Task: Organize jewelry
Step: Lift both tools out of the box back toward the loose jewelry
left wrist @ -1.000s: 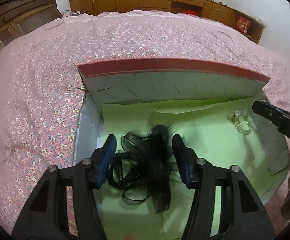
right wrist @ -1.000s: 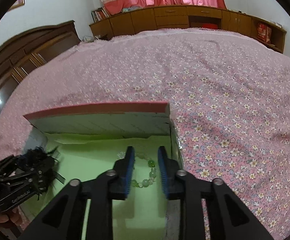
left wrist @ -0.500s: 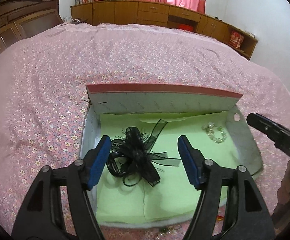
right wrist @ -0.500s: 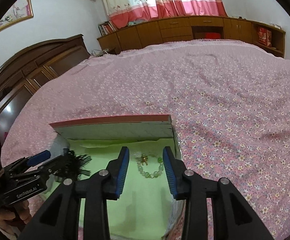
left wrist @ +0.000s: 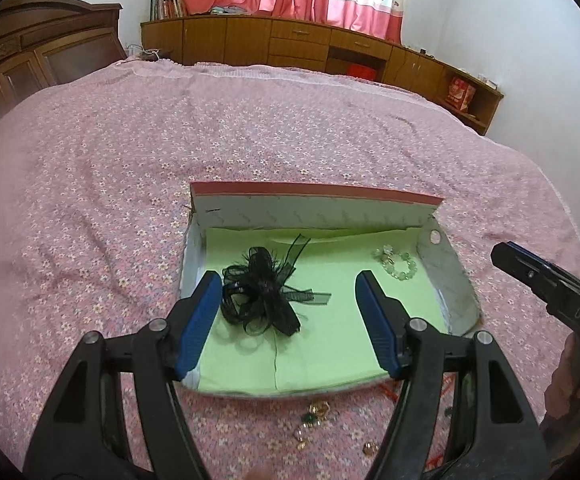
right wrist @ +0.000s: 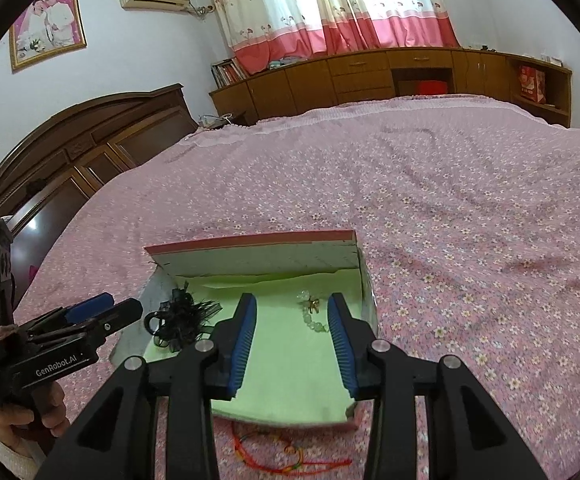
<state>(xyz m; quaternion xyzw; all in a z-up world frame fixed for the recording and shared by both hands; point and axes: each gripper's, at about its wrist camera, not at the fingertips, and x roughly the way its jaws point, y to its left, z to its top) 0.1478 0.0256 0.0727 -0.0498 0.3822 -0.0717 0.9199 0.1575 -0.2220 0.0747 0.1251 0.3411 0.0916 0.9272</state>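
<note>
**Two pieces in the box, loose pieces on the bed in front of it**

At the left of the scene, the left gripper (left wrist: 288, 320) stands spread wide with nothing between its blue pads. The black ribbon bow (left wrist: 264, 294) lies beyond it on the green lining in the left half of the box (left wrist: 453, 276), clear of both pads. The box sits on the pink flowered bed (left wrist: 130, 200), its red-edged lid (left wrist: 313, 190) standing up along the far side.

Further right in the box, near the far right corner, lies the pale green bead bracelet (right wrist: 311, 316). The right gripper (right wrist: 291, 344) hovers above and nearer than it, jaws parted and empty; the bracelet shows in the gap between the pads but they do not touch it.

The next move appears to turn on what lies outside the box, on the bed against its near wall. A cluster of small gold and green pieces (left wrist: 313, 420) sits below and between the left gripper's fingers, so that hand is the nearer one; reaching them means coming back toward the near edge and down. A red cord (right wrist: 286, 452) lies below the right gripper, its long axis running left to right along the box's near wall, so the right hand is nearer to it. Both are thin and flat on soft bedding, probably awkward to pinch.
</note>
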